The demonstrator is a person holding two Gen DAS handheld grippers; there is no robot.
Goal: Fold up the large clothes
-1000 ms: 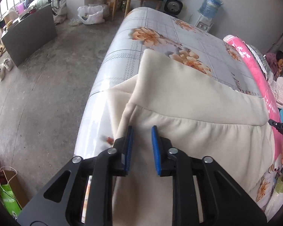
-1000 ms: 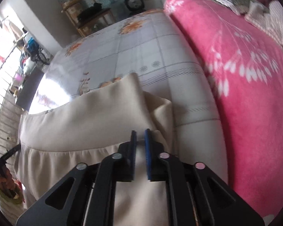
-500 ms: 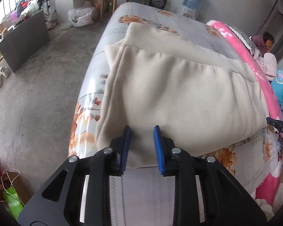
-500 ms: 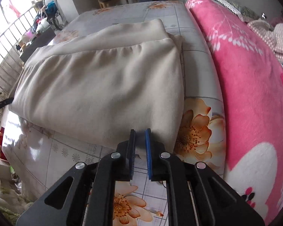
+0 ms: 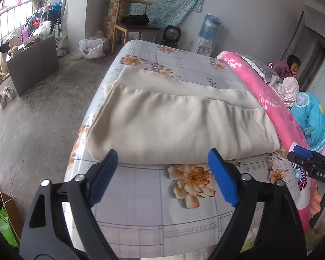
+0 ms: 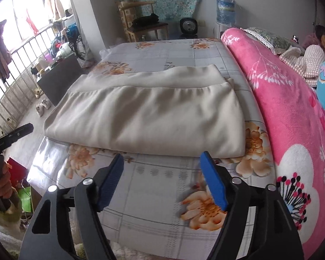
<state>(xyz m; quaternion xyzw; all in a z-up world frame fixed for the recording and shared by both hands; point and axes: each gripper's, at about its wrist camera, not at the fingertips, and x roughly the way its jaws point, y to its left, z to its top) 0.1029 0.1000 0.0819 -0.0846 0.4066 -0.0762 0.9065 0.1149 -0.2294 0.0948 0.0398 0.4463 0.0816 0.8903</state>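
My left gripper and right gripper have just opened wide, empty, above the bed; folded garment lies free

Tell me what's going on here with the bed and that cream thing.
A person is folding a large cream garment on the floral bedsheet. It lies folded over, beside a pink blanket. The left tool and right tool have just been opening; both hover near its front edge, wide open, with nothing between them.
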